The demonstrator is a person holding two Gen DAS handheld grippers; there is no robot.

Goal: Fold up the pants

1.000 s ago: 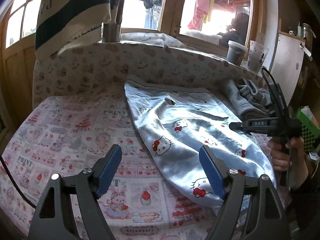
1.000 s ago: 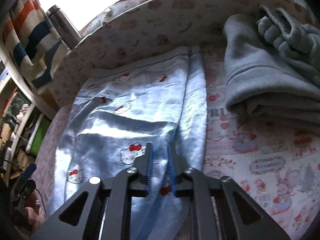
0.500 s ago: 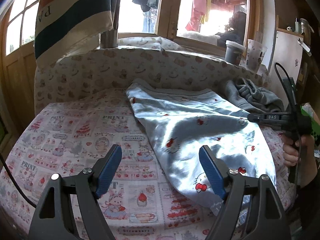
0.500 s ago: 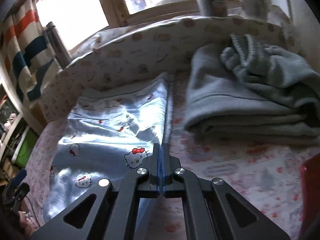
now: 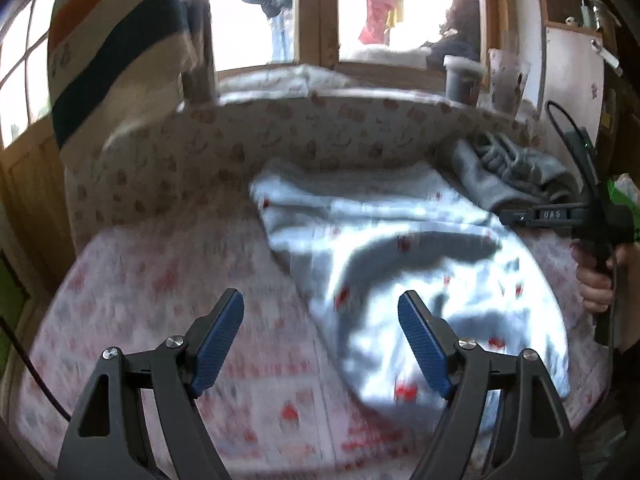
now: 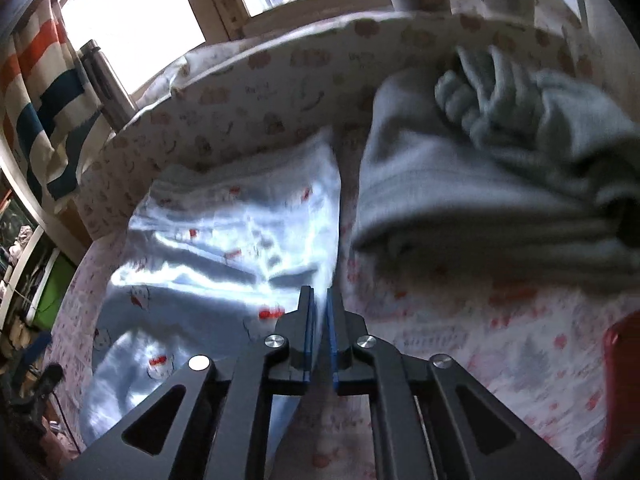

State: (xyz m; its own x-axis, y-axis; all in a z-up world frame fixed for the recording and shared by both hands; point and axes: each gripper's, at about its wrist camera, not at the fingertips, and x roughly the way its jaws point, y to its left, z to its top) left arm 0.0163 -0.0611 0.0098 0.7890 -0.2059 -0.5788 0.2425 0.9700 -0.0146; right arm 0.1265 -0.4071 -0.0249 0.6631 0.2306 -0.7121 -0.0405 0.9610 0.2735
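On the bed [image 5: 168, 292], with its pink picture sheet, the light blue pants [image 5: 400, 264] are spread out, and their top end lies against the padded board [image 5: 280, 136] at the back. Just beside them, on the right, a pile of grey clothes [image 6: 480, 200] is stacked.

The right gripper [image 6: 319, 312] is closed on the right edge of the pants; a thin strip of blue cloth is pinched between its jaws. A second ago these jaws were a little apart around that edge, and then they were shut tight. The edge has been lifted since then, so more of the sheet is seen under it. The right hand [image 5: 596, 280] is seen on the handle at the side of the bed.

The left gripper [image 5: 320, 336] is held above the bed with its jaws wide open, and nothing is held in them. The near left edge of the pants is seen under its right pad, but it is not touched.

It looks as if the first fold is being started: one side has been caught, and the other side is not yet caught.
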